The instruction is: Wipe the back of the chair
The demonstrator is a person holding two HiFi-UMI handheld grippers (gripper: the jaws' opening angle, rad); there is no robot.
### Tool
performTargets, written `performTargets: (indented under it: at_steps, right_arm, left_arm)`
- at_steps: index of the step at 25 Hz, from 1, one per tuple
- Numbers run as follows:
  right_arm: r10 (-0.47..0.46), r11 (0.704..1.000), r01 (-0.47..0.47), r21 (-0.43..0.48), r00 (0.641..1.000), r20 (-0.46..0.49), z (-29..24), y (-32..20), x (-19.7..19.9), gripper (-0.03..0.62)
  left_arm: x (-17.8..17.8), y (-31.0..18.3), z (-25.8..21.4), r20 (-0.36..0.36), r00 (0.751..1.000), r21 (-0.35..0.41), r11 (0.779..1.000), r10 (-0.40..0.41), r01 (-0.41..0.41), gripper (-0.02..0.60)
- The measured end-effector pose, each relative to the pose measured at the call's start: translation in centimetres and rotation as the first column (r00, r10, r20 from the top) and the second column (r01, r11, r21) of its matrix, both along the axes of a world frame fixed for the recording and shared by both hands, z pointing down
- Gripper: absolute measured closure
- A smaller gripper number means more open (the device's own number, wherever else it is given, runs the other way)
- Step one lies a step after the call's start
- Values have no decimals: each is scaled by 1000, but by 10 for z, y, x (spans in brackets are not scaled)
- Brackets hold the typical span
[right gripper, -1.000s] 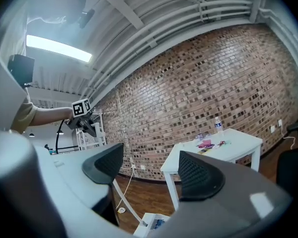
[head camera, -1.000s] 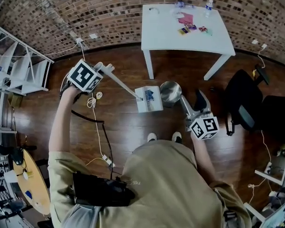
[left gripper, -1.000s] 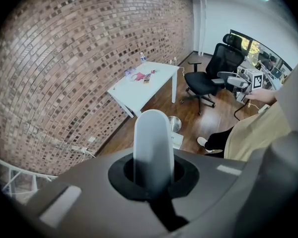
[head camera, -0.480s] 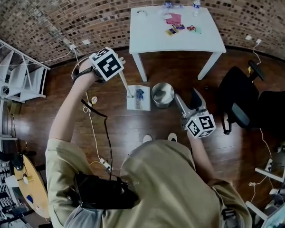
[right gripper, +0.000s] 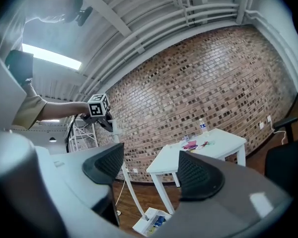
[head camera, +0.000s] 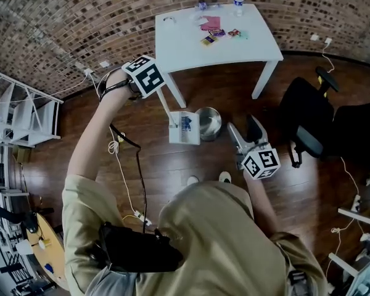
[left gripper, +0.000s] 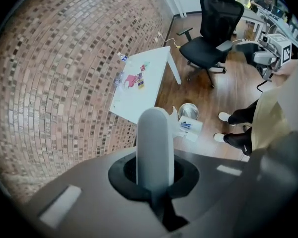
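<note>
**Black chair off to the right, wiper in the left jaws**

The left gripper (head camera: pixel 156 91) is clenched on a white handle (head camera: pixel 166 108). The handle's long axis slants down from the jaws to a white pad (head camera: pixel 185 128) on the wood floor (head camera: pixel 142 134), just beside a steel bucket (head camera: pixel 208 122). The right gripper (head camera: pixel 243 128) has its jaws apart with nothing between them, and they have just been closing a little.

The chair (head camera: pixel 309 117) stands well apart from the pad, on the person's right, beyond the right gripper. The right hand is nearer, but the wiper is in the left — by my judgement it must swing across to reach the chair's back.

The pad bears blue print, too small to read. A bottle (head camera: pixel 238 2) and other small items sit on the white desk (head camera: pixel 191 48); no label is legible.
</note>
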State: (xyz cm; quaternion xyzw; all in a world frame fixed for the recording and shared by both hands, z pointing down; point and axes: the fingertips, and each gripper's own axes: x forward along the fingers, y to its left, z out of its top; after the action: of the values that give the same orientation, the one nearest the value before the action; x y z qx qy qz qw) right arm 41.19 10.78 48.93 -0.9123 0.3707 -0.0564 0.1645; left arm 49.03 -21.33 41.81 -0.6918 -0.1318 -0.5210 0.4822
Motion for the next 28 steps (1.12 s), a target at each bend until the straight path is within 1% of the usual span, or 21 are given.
performTargets:
  at_steps: [3,7,13,15,17,21,23,24,26,28]
  right_arm:
    - [21,1000,-21,0,1000,5,0,12,1,261]
    - [50,999,-50,-6,999,17,2,29,3,261]
    - [67,998,-67,-10,997,31,11,46,6,263]
    - [65,998,-65,-14,997,33,12,48,7,263]
    - [59,998,-59,-14,998,32,13,48,8,263]
    - [50,999,-49,-17,998,30,15,45,9,263]
    - [43,999,-43,-19,999,31,15,43,9,263]
    - [40,999,-39,-20,999,32,15,42,9,263]
    - [34,999,-33,-21,999,34,15,40,9,263]
    - [29,999,-28,-24,999,38,15,36,9,263]
  left_arm:
    - [7,4,15,26,999,-15,999,-28,28,579]
    - [18,2,29,43,997,-13,998,-57,58,579]
    - [13,3,46,96,987,-68,989,-128,134,579]
    - [15,5,48,95,987,-80,987,-130,138,579]
    - [19,4,48,77,988,-82,987,-131,137,579]
    - [13,-2,58,80,984,-93,982,-160,167,579]
    - [16,-7,57,54,987,-82,984,-152,156,579]
    - [16,-11,57,48,986,-79,984,-159,162,579]
    - [11,-19,60,61,980,-83,977,-190,195,579]
    - [10,-28,60,61,979,-81,976,-196,201,579]
